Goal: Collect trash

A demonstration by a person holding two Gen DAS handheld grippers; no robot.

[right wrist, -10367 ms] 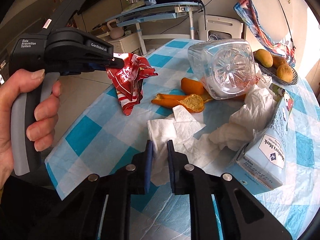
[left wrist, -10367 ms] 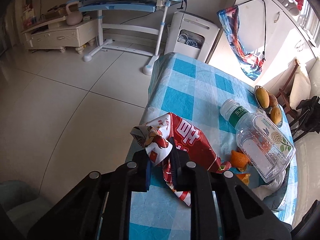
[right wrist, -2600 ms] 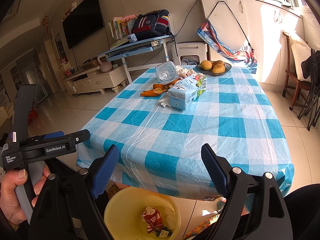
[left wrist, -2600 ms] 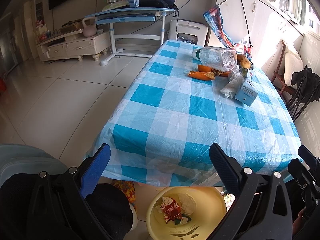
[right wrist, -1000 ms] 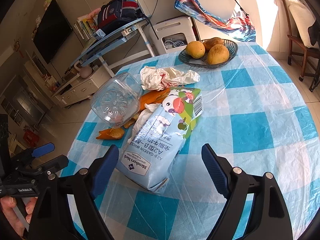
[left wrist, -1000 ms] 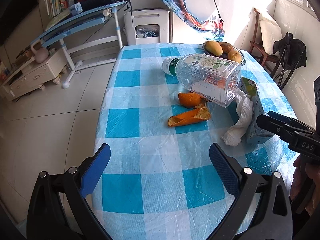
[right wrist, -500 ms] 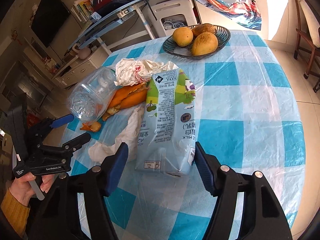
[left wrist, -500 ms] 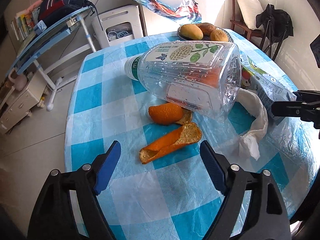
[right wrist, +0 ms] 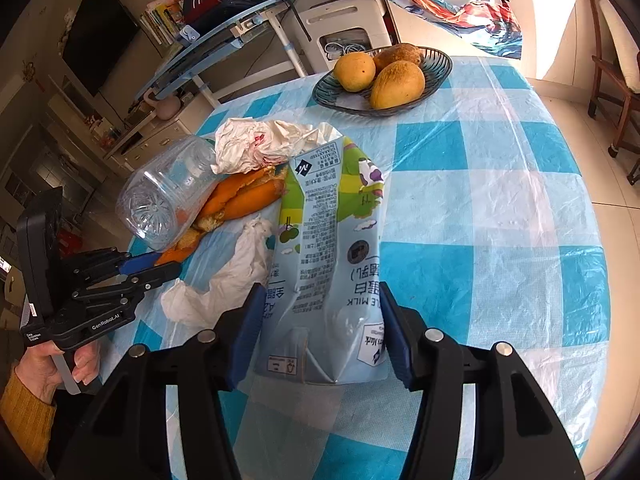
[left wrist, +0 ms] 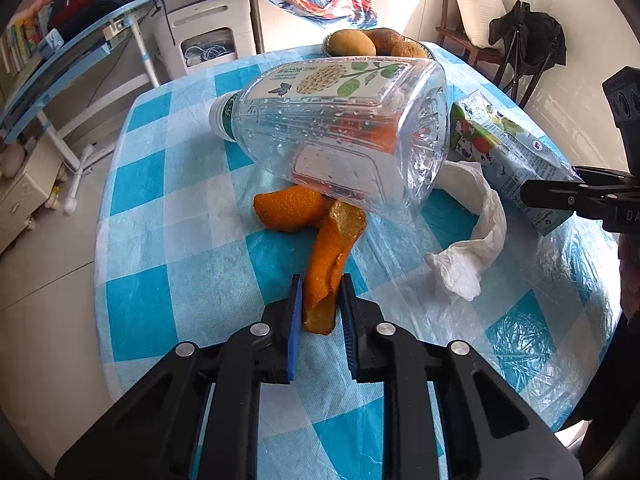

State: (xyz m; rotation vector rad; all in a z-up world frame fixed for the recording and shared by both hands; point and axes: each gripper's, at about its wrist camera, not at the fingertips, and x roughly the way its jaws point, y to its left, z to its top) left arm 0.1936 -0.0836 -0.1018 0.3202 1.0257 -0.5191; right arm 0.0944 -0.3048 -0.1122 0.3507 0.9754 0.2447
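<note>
My left gripper (left wrist: 320, 308) is shut on the near end of a long orange peel (left wrist: 332, 256) that lies on the blue checked table (left wrist: 168, 272). A second peel (left wrist: 288, 210) and a clear plastic bottle (left wrist: 344, 128) on its side lie just beyond. A crumpled white tissue (left wrist: 472, 248) lies to the right. My right gripper (right wrist: 320, 328) has closed its fingers against both sides of a flattened milk carton (right wrist: 332, 248). In the right wrist view, the left gripper (right wrist: 160, 268) holds the peel (right wrist: 176, 252) at the table's left edge.
A dark bowl of fruit (right wrist: 380, 76) stands at the table's far end. A crumpled white wrapper (right wrist: 260, 144) and more orange peel (right wrist: 244, 196) lie between the bottle (right wrist: 168, 192) and the carton. A chair (left wrist: 516, 40) stands beyond the table at the right.
Both grippers were wide open half a second ago. The left one has moved in and shut on the orange peel; the right one has closed on the milk carton.
</note>
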